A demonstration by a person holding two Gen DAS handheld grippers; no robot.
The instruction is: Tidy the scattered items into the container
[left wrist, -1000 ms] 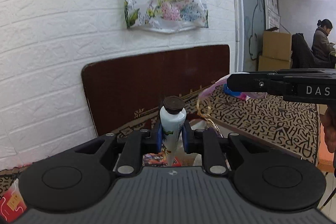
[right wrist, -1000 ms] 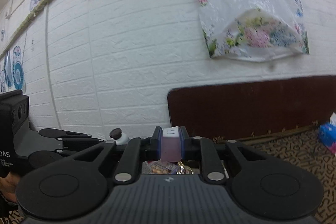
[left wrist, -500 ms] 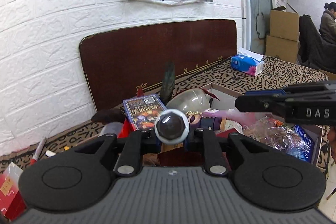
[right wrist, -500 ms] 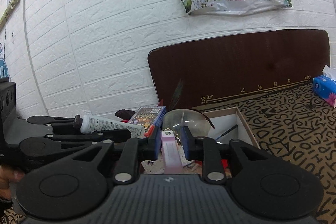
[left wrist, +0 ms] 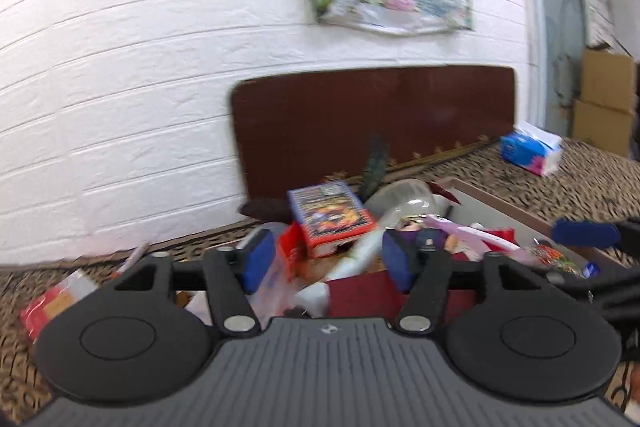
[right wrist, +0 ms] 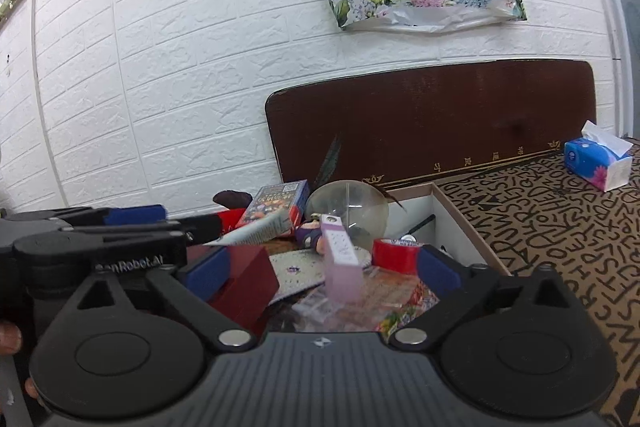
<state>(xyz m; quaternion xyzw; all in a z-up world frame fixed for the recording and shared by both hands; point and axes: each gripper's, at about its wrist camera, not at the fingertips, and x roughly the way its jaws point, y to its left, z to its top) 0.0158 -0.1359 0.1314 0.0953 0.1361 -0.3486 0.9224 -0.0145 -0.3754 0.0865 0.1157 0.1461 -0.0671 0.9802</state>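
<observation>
A shallow cardboard box [right wrist: 460, 215] [left wrist: 504, 207] on the patterned table holds a heap of items. My left gripper [left wrist: 328, 263] is open above the heap; the white tube [left wrist: 360, 255] lies free among the items below it, and shows in the right wrist view [right wrist: 256, 231]. My right gripper [right wrist: 320, 267] is open; the pink box [right wrist: 342, 267] sits loose between its fingers on the heap. The left gripper [right wrist: 120, 223] shows at the left of the right wrist view. The right gripper's fingers [left wrist: 584, 233] show at the right of the left wrist view.
In the box lie a card box [right wrist: 276, 211], a clear globe [right wrist: 348, 207], red tape [right wrist: 394, 253] and a dark red box [right wrist: 244, 279]. A blue tissue pack [right wrist: 596, 163] sits at the right. A brown board [right wrist: 432, 123] leans on the brick wall. Red packets [left wrist: 56, 303] lie left.
Both grippers have opened. The white tube has dropped from the left gripper and the pink box from the right gripper onto the heap in the box.
</observation>
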